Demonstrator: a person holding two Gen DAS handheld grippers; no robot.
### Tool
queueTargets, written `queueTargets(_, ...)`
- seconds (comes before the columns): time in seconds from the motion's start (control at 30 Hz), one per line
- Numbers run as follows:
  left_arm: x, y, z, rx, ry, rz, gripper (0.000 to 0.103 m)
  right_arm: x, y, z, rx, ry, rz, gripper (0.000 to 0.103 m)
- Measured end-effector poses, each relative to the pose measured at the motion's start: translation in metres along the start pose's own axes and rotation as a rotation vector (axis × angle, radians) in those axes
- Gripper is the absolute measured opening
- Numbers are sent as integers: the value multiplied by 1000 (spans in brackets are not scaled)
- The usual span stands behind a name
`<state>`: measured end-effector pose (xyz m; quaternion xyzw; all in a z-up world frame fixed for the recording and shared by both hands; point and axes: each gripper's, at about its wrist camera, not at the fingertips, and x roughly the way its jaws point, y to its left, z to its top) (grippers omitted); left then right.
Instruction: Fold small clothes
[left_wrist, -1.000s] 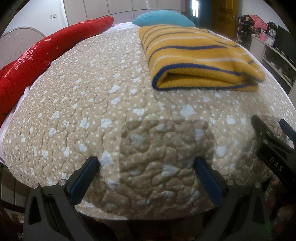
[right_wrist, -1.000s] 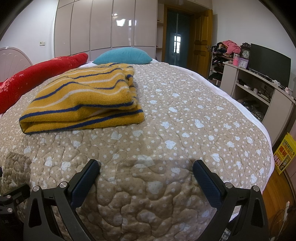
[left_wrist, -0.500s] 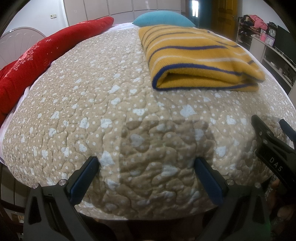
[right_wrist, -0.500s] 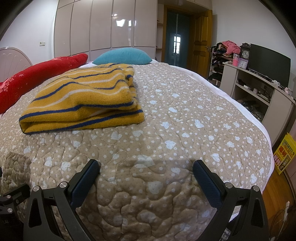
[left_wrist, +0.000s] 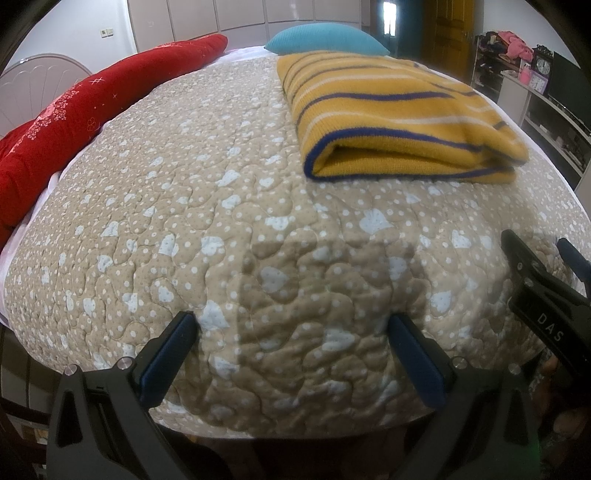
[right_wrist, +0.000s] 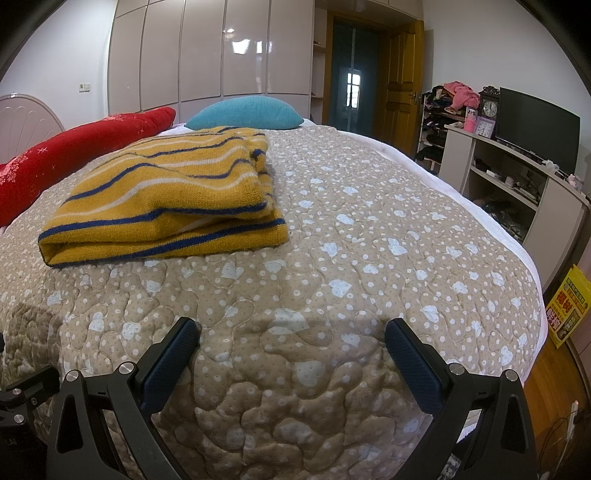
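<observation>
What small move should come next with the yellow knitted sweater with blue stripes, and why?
Probably none on the yellow knitted sweater with blue stripes: it already lies folded on the beige quilted bedcover. The left gripper and the right gripper are both open and empty, apart from it. I would draw them back, or only square its edges.

Soft daylight, sharp, fisheye-warped dark corners
</observation>
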<state>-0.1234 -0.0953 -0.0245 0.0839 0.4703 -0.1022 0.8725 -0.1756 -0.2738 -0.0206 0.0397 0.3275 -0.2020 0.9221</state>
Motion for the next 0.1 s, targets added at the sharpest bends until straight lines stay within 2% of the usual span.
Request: queueTargets(0.1,2,0,3,-4,0,0,103,0,0,0,0,0,0,102)
